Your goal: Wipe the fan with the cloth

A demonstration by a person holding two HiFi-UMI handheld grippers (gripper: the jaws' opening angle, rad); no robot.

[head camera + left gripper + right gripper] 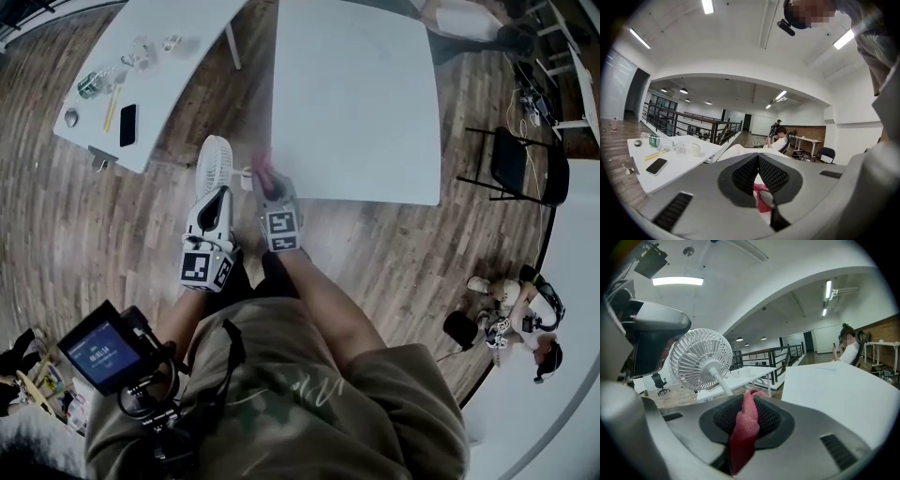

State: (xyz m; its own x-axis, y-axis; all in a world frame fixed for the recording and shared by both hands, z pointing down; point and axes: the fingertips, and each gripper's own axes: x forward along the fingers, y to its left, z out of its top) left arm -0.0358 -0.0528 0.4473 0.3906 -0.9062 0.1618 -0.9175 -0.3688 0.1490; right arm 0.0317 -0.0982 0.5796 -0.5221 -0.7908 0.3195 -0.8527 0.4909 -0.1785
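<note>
Plainly, the right gripper [747, 399] has its fingers clamped on the pink cloth [744, 425]. The cloth is bunched between the pads and hangs out of them toward the camera. The left gripper [758, 158] has its fingers drawn together, tips meeting. A strip of white and a bit of the same pink show through the narrow gap lower down, and I cannot tell whether anything is pinched there.

Just beyond the right gripper's fingertips, to the left, is the white fan [701, 357]. Its round grille is tilted, and a white stem runs from the hub down toward the cloth. In the head view the fan is above the wooden floor [84, 225], its near rim at the left gripper's tip and the cloth just to its right. The two grippers sit side by side, the left one nearer the person.

To the right and farther off is a large white table [356, 103]. Far left, a second white table [178, 37] carries a black phone [127, 125], a yellow stick [112, 108] and a green can [89, 84].
</note>
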